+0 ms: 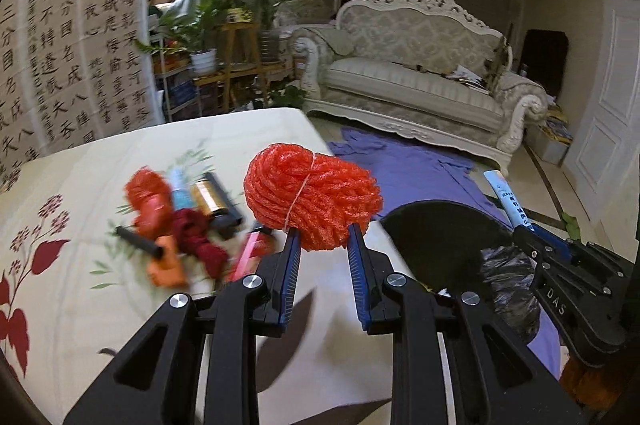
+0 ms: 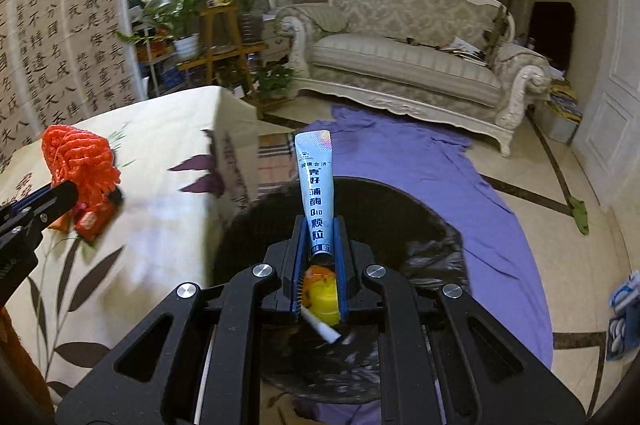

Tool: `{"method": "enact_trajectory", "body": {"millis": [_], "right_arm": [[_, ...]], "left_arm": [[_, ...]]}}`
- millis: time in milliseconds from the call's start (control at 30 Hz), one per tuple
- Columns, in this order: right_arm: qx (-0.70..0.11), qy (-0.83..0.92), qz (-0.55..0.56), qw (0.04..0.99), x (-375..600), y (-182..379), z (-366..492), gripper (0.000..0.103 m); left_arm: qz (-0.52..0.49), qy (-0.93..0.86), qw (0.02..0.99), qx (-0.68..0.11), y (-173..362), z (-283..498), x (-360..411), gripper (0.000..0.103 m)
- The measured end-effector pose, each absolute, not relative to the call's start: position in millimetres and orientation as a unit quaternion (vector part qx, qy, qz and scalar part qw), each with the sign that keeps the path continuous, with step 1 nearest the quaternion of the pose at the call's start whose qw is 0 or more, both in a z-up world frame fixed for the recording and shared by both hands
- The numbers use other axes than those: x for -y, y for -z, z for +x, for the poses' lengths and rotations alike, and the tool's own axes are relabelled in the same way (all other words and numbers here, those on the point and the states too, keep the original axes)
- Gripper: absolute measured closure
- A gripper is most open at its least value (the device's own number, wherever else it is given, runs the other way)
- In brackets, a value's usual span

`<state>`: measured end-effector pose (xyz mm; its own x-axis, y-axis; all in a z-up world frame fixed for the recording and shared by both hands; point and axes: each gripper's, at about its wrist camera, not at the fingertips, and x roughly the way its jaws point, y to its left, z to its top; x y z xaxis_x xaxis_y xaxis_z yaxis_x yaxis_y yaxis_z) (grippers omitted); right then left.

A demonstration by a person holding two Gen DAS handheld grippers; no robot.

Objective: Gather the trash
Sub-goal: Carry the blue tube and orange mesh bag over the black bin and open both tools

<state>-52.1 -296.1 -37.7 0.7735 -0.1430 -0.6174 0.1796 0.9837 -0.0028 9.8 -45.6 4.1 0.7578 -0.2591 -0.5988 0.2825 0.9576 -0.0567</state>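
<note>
Trash in both tools here. The left tool (image 1: 324, 239) pinches a bundle of orange foam netting (image 1: 314, 195) between its blue pads, held up over the edge of the bench (image 1: 80, 305), whose cloth is cream with red flowers. The right tool (image 2: 320, 249) is pressed together on a slim blue sachet (image 2: 318, 193) that stands straight up out of it, over the dark mouth of a black trash bag (image 2: 380, 225) on the floor.

Only the left wrist view takes in the blurred litter pile (image 1: 180, 221) left on the bench: orange wrappers, a dark red scrap, a gold-and-black cylinder, a pink strip. It also catches "DAS" printed in white on the right tool's black body. Only the right wrist view reaches inside the bag, where a yellow and orange lump (image 2: 322, 293) and a white stick (image 2: 322, 329) show just behind the pads.

That view gives the sachet's front too: Chinese characters running down it, with "Q10" among them. Calligraphy sheets (image 1: 72, 37) cover the left wall in both views, and a purple cloth (image 2: 460, 185) is spread before the cream sofa (image 2: 408, 45).
</note>
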Motion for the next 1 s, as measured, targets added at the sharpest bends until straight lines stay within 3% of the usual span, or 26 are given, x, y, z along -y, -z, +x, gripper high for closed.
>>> {"method": "enact_trajectory", "body": {"millis": [533,600,700,867,1000], "right_arm": [[-0.344,0.102,0.056,0.932,341.6,63.1,-39.4,0.085],[-0.351,0.102,0.061,0.929,345.4,67.5,-37.6,0.076],[-0.349,0.106,0.063,0.929,347.0,67.2,-39.2,0.070],[-0.339,0.111,0.060,0.932,342.8,59.7,-41.8,0.053],[-0.333,0.097,0.050,0.937,331.4,53.4,-42.4,0.038]], "left_arm": [[0.073,0.193,0.922,-0.327,18.4,28.8,129.7,0.074],[0.081,0.190,0.920,-0.334,24.2,30.2,136.8,0.062],[0.076,0.183,0.919,-0.341,28.7,31.2,135.3,0.044],[0.072,0.173,0.921,-0.341,26.4,29.6,129.3,0.033],[0.067,0.157,0.927,-0.335,20.6,26.1,114.3,0.030]]}}
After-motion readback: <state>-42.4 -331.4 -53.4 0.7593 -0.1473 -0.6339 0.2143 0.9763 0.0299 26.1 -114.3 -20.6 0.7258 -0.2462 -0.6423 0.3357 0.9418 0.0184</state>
